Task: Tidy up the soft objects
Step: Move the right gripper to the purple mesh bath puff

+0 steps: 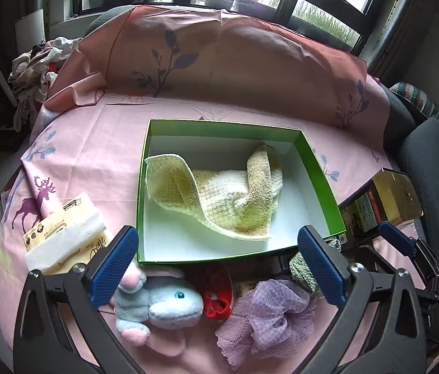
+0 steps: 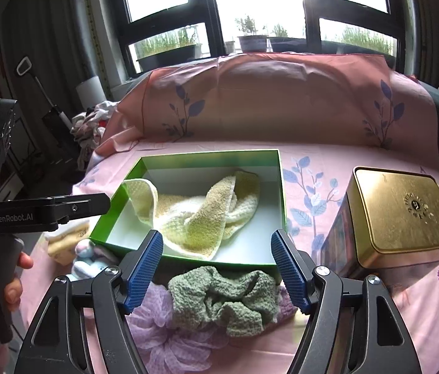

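A green box (image 1: 319,171) (image 2: 281,193) with a white floor holds a crumpled yellow towel (image 1: 219,193) (image 2: 200,215). In front of it lie a grey-and-pink plush toy (image 1: 160,308) (image 2: 87,263), a red soft item (image 1: 218,296), a purple mesh pouf (image 1: 277,314) (image 2: 163,339), a pink cloth (image 1: 235,327) and a green knitted cloth (image 1: 303,269) (image 2: 222,302). My left gripper (image 1: 219,268) is open above the plush toy and red item. My right gripper (image 2: 218,272) is open over the green cloth.
A gold tin (image 2: 403,215) (image 1: 397,196) stands right of the box. A tissue pack (image 1: 67,237) lies to the left. A pink sheet (image 1: 95,143) covers the surface and backrest. A clothes pile (image 1: 35,68) sits far left.
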Demonstrator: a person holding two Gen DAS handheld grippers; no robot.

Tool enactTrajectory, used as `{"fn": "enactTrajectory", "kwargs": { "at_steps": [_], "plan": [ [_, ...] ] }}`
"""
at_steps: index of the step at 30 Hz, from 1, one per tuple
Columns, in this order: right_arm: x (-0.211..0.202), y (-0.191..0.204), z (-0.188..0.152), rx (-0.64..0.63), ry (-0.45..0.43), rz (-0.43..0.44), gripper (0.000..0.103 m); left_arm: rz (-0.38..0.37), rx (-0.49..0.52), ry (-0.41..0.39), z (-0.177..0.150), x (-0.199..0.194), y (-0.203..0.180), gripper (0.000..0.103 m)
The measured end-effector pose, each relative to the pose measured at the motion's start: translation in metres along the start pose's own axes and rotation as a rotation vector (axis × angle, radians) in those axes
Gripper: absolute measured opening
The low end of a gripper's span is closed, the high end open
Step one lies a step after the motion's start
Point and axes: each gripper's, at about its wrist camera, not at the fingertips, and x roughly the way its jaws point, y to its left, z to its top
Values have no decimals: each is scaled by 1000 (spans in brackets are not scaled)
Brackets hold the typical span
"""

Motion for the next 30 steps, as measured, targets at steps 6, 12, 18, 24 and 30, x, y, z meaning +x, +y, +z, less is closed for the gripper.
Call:
{"fn": "enactTrajectory", "kwargs": {
  "at_steps": [6, 12, 18, 24, 30],
  "plan": [
    [-28, 9, -27, -1, -5, 18, 81, 46, 59, -41, -29, -27, -14, 102],
    [-47, 13, -49, 18, -3, 48, 81, 73, 106, -35, -61, -39, -25, 102],
    [-57, 20, -66, 17, 2, 51, 81, 59, 110, -9, -81, -44, -28, 102],
    [-64, 23, -77, 16, 7, 61, 81, 68, 101, -6, -92, -49, -27, 102],
    [-69, 23, -84, 26, 9, 70, 81, 70, 110, -5, -101, -52, -32, 102]
  ]
}}
